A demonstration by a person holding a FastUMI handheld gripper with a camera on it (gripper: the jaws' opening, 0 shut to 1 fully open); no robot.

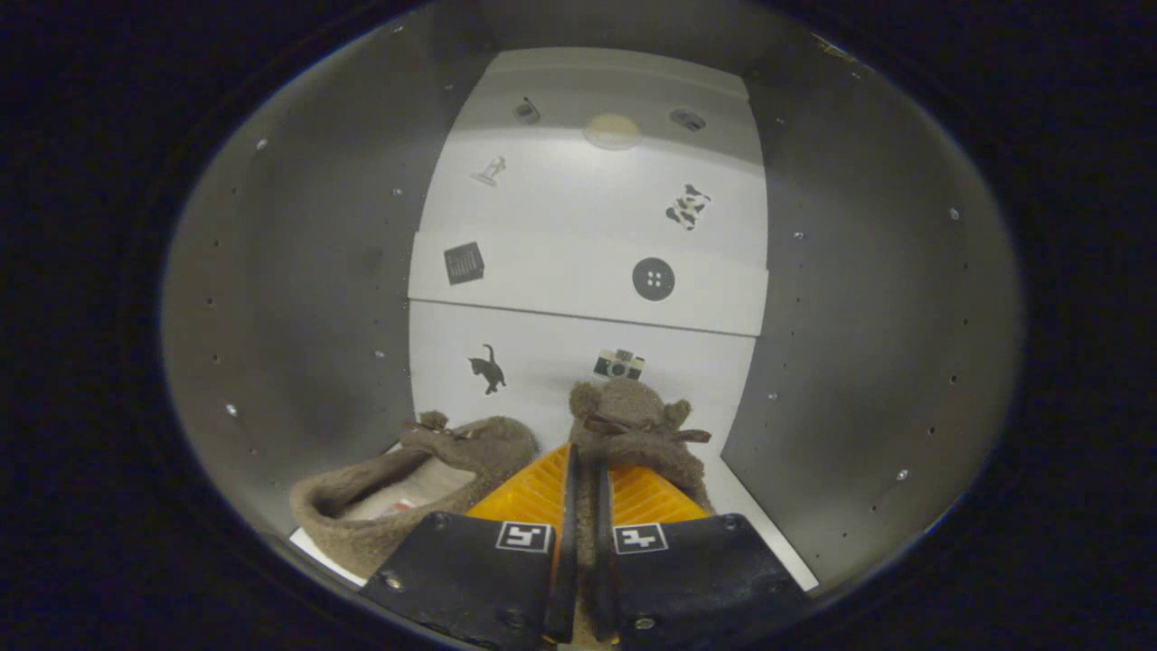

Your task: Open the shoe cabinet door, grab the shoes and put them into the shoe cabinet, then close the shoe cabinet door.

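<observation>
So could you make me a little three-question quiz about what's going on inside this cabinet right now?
1. True or false: the tool is clamped on the fuzzy brown slipper with a bow.
2. Where does the second fuzzy brown slipper lie? A) on the upper shelf B) on the white cabinet floor, beside the fingers C) outside the cabinet
3. Fill in: on the white back panel, a black ___ sticker sits above the second slipper.

Key: 1 true, both fingers press a thin part of it; 2 B; 3 cat.
</observation>
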